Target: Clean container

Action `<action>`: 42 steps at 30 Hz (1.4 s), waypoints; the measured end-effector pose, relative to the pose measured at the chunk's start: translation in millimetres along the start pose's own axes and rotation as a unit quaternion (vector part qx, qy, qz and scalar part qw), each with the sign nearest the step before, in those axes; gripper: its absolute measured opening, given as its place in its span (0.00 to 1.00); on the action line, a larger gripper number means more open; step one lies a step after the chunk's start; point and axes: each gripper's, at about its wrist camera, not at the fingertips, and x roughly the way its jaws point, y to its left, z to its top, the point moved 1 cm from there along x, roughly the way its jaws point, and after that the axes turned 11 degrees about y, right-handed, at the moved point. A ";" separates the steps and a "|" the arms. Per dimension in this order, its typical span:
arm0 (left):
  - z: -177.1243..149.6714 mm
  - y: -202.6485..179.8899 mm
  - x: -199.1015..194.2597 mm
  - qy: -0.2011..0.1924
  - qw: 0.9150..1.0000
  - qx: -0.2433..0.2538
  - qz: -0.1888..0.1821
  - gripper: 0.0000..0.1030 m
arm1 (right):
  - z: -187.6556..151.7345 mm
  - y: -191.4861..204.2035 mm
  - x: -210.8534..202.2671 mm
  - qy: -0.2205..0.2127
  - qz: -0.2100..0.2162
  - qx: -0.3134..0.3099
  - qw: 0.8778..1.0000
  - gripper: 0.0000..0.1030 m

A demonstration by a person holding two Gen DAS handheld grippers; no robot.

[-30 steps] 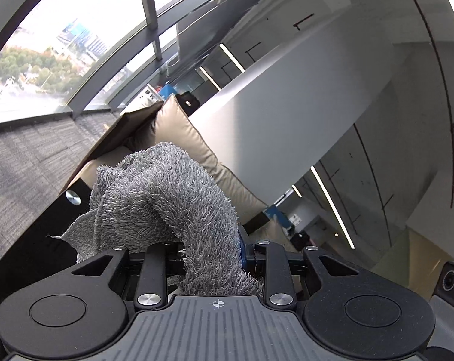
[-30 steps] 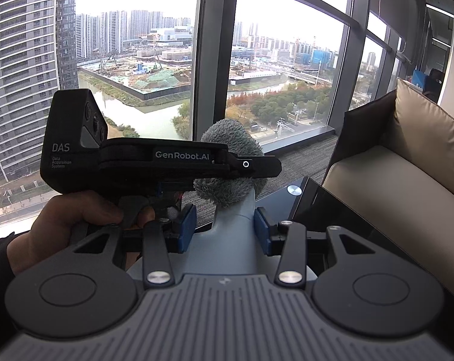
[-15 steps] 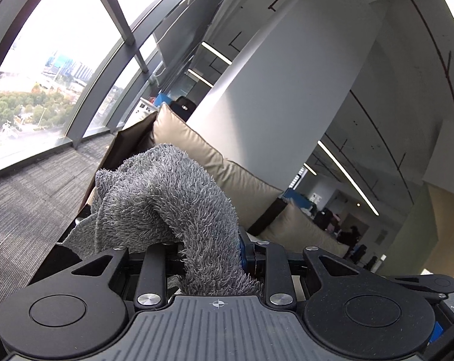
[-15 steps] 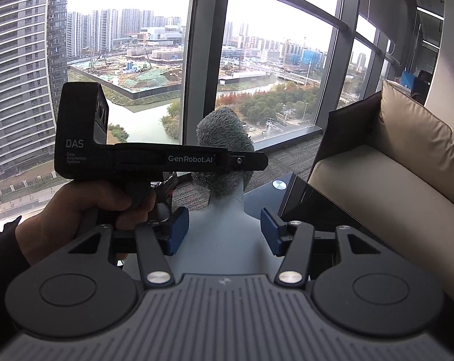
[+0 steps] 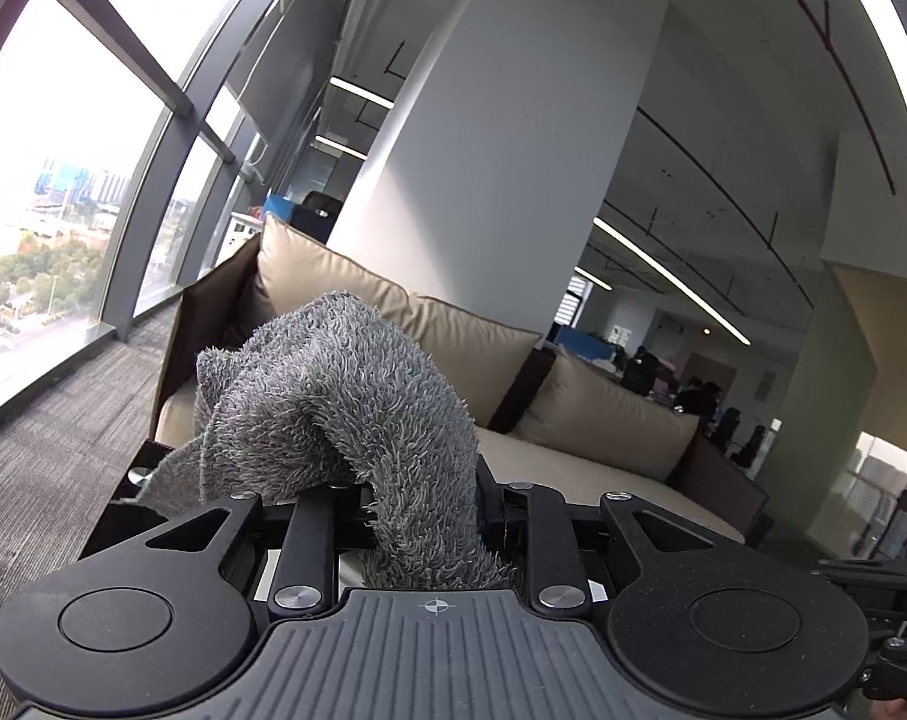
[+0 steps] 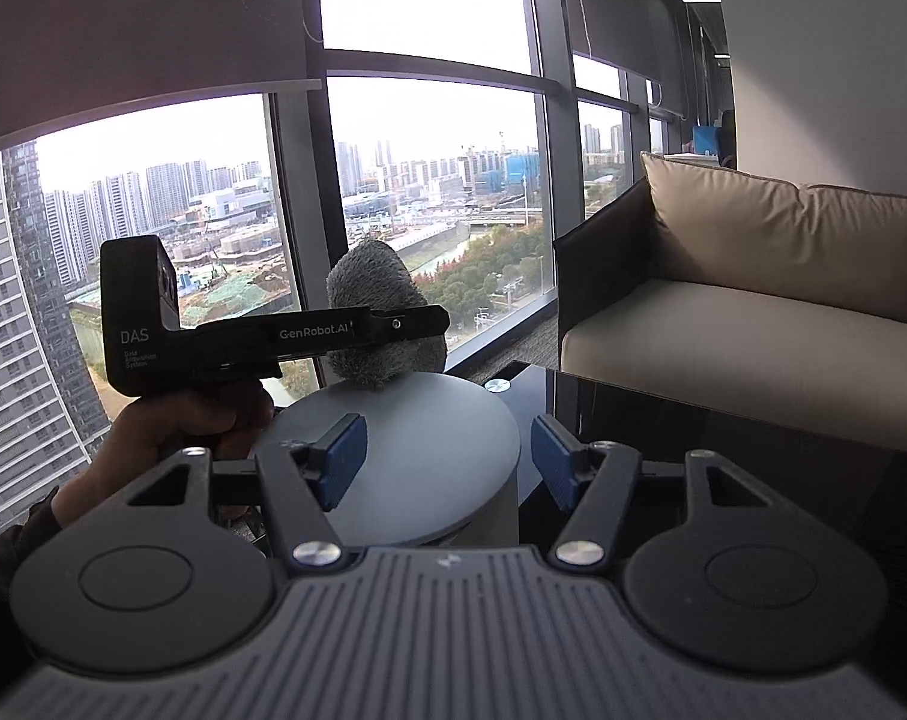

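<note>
Nearest us in the right wrist view, our right tongs (image 6: 447, 462) stand wide apart, the blue pads (image 6: 342, 461) flanking the grey container (image 6: 417, 450) without touching it; it seems to rest on the dark glass table (image 6: 723, 420), flat face up. Just beyond, our left tongs (image 5: 417, 516) are closed on the grey cloth (image 5: 339, 396), whose bunched end meets the container's far edge under the hand (image 6: 183, 426). Farther off sit the beige sofa (image 6: 753, 312) and the windows (image 6: 423, 192). With nothing gripping the container, a hard wipe could slide or tip it on the slick glass, and the cloth might tug loose.
</note>
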 end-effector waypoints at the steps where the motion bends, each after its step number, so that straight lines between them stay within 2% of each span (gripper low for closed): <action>1: -2.0 -4.1 -1.6 0.001 1.000 0.011 0.005 0.21 | -1.8 -2.2 -0.1 -0.002 -0.002 0.007 1.000 0.62; 8: -25.6 -41.0 -11.2 0.005 0.995 0.091 0.029 0.21 | -21.2 -14.0 4.5 -0.020 -0.003 0.050 0.999 0.62; 12: -41.7 -52.3 -17.6 -0.010 0.994 0.103 0.036 0.21 | -36.9 -23.6 0.4 -0.044 -0.007 0.086 0.995 0.62; 20: -81.3 -99.9 -38.5 -0.027 0.988 0.141 0.050 0.21 | -71.5 -57.3 -6.8 -0.091 0.003 0.188 0.978 0.62; 24: -89.2 -121.3 -43.9 -0.027 0.987 0.148 0.049 0.21 | -80.3 -64.9 -3.4 -0.094 -0.012 0.200 0.975 0.62; 33: -108.1 -154.2 -48.9 -0.021 0.986 0.157 0.048 0.22 | -96.4 -84.8 5.8 -0.096 -0.016 0.230 0.968 0.62; 42: -101.7 -155.3 -44.9 -0.023 0.985 0.160 0.054 0.21 | -96.7 -87.4 3.0 -0.094 0.007 0.223 0.970 0.62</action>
